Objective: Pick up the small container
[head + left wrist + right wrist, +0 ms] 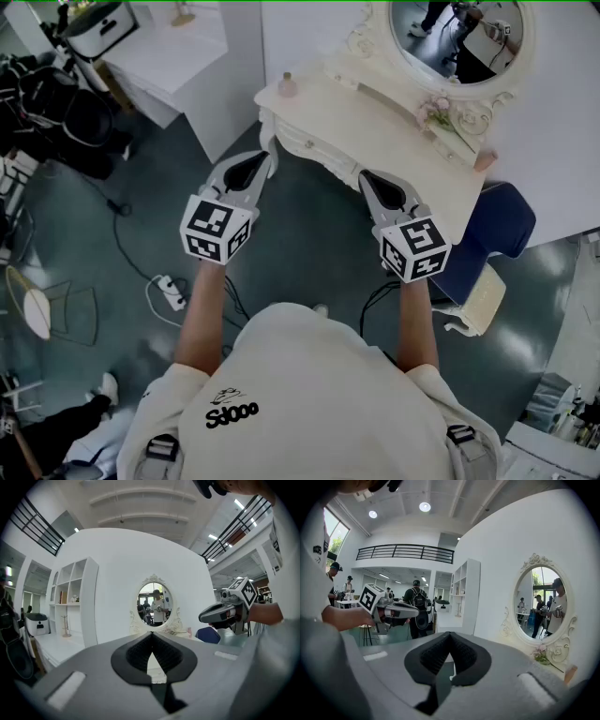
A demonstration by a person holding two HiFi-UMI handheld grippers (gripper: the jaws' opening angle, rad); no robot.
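A small pink container [288,85] stands on the left end of the white vanity table [375,141]. A second small pinkish pot [485,160] sits at the table's right end, also seen in the right gripper view as the pot [569,673]. My left gripper [267,161] hovers just in front of the table's left corner, below the container, shut and holding nothing. My right gripper [367,178] hangs in front of the table's middle, also shut and holding nothing. In each gripper view the other gripper shows alongside: the left gripper [393,611] and the right gripper [225,612].
An oval mirror [459,37] stands at the back of the vanity, with pink flowers [436,112] at its foot. A blue chair [502,225] stands at the right. A power strip [172,292] and cables lie on the floor. At the left are a white desk [178,56] and black equipment [56,122].
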